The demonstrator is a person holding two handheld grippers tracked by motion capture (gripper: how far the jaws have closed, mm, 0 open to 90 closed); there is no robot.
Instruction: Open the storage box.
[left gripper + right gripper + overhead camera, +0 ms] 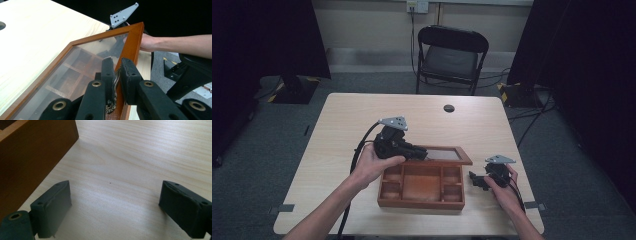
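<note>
A brown wooden box [421, 204] with several compartments sits near the table's front edge. Its glass-paned lid [447, 155] is raised at a slant. My left gripper [424, 154] reaches in from the left and is shut on the lid. In the left gripper view, the gripper [117, 65] pinches the wooden lid frame [133, 42] beside a small metal clasp [113, 87], and the compartments show through the glass [82, 62]. My right gripper [474, 180] rests low on the table just right of the box. It [115, 195] stands open over bare wood, with the box wall [30, 152] at its left.
The light wood table [362, 120] has a round cable hole [449, 108] near its far edge. A black folding chair [451, 55] stands behind the table. Dark curtains and stand bases flank both sides, with cables on the floor at right.
</note>
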